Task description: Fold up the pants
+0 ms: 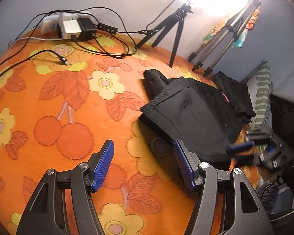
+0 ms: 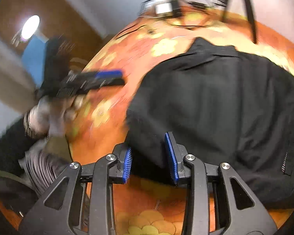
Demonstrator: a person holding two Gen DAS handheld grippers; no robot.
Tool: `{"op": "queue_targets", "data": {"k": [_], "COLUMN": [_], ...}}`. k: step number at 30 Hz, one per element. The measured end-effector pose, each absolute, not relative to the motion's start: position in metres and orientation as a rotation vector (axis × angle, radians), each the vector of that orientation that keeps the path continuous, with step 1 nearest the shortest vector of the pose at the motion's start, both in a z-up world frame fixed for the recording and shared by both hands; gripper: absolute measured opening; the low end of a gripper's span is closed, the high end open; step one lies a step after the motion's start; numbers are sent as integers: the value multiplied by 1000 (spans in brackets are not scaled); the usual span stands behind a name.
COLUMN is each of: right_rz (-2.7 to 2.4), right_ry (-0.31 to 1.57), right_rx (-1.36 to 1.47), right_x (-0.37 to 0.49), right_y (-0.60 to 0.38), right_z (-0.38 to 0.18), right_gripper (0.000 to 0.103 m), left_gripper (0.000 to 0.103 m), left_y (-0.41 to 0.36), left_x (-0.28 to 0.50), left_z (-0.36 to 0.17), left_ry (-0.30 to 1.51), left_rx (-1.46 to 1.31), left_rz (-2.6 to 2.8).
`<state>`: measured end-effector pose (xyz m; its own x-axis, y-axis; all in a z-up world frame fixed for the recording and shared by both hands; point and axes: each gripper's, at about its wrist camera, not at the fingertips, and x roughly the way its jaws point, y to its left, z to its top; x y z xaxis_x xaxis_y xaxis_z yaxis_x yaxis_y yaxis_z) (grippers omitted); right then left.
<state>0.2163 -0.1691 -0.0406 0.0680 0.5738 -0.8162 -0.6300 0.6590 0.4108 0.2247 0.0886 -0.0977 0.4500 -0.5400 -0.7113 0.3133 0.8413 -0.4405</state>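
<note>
Blue-padded left gripper [image 1: 144, 164]: jaws spread, nothing held. Right gripper [image 2: 151, 157]: jaws parted at the near hem of the black pants [image 2: 215, 107], lower centre of frame, not clenched. Pants lie bunched on the floral tablecloth [image 1: 68, 98]. A fold appears pending; the hem must next be pinched.

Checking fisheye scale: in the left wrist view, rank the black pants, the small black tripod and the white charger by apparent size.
1. Black pants
2. Small black tripod
3. White charger

The pants lie nearest the camera, so their lead is partly nearness.
</note>
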Motion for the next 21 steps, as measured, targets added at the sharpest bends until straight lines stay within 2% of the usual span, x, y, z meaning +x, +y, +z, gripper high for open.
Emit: {"op": "queue_targets", "data": {"k": [3, 7, 13, 20, 21], "right_rz": [905, 875, 857, 769, 772], "right_ry": [1147, 1094, 956, 822, 813], "right_rx": [-200, -442, -802, -967, -942], "right_x": [196, 175, 131, 130, 131], "right_y": [-162, -147, -129, -114, -115], "right_z": [-41, -56, -71, -86, -82], "right_gripper": [44, 46, 46, 46, 38], "left_gripper": [62, 62, 62, 62, 62], "left_y": [93, 93, 90, 83, 81], "left_x": [224, 220, 214, 210, 209], "left_z": [-97, -96, -96, -94, -93], "left_ry": [971, 976, 991, 1000, 1001], "left_rx": [-278, -300, -307, -297, -290], "left_rz": [-532, -537, -538, -538, -540]}}
